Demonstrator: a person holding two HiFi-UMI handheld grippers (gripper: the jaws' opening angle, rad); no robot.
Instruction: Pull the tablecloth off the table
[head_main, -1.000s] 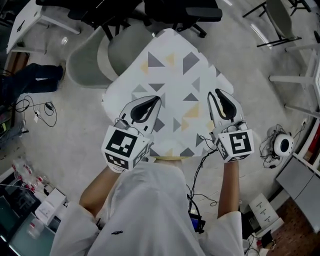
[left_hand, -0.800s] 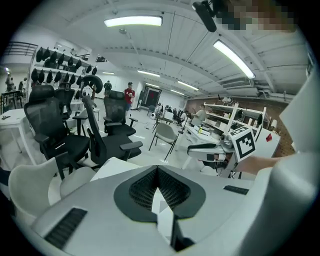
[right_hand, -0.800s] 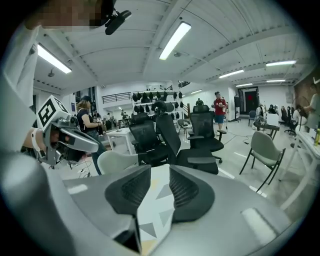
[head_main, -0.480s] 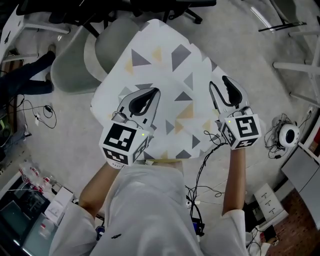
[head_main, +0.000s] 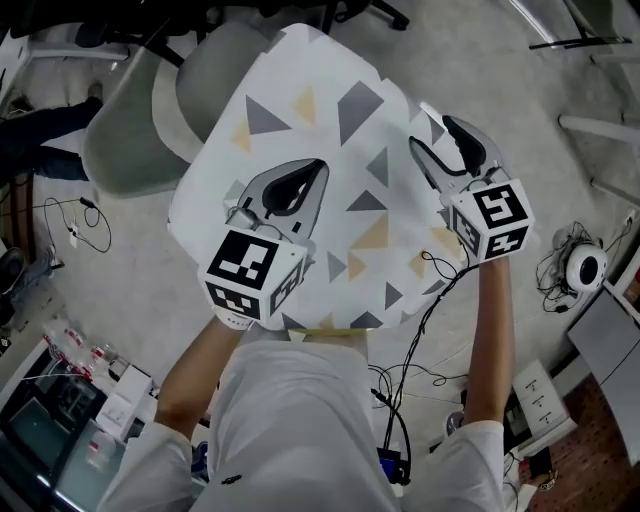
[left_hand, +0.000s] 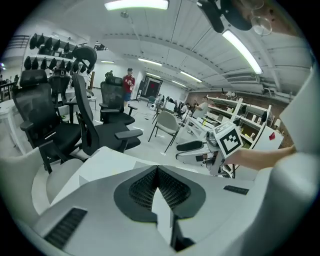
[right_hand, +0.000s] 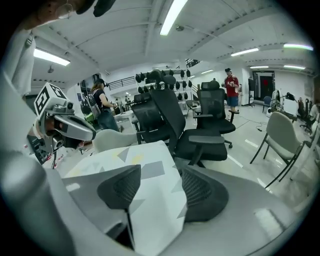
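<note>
A white tablecloth (head_main: 320, 130) with grey and yellow triangles covers a small table below me. Over its left half hovers my left gripper (head_main: 316, 172), and in the left gripper view its jaws (left_hand: 157, 168) are pressed together with nothing between them. At the cloth's right edge my right gripper (head_main: 434, 140) stands open; its jaws have just been opening. In the right gripper view the patterned cloth (right_hand: 150, 200) shows through the gap of the right gripper (right_hand: 160, 172), and the pads do not press on it.
A pale grey chair (head_main: 125, 125) stands at the table's far left. Black office chairs (right_hand: 200, 127) crowd behind the table. Cables (head_main: 415, 350) trail on the floor at the near right, beside a round white device (head_main: 586, 268). People stand far off in the room.
Both grippers have moved forward over the cloth, the right one out to its right edge. The right jaws have spread wider. The left jaws stay shut.
</note>
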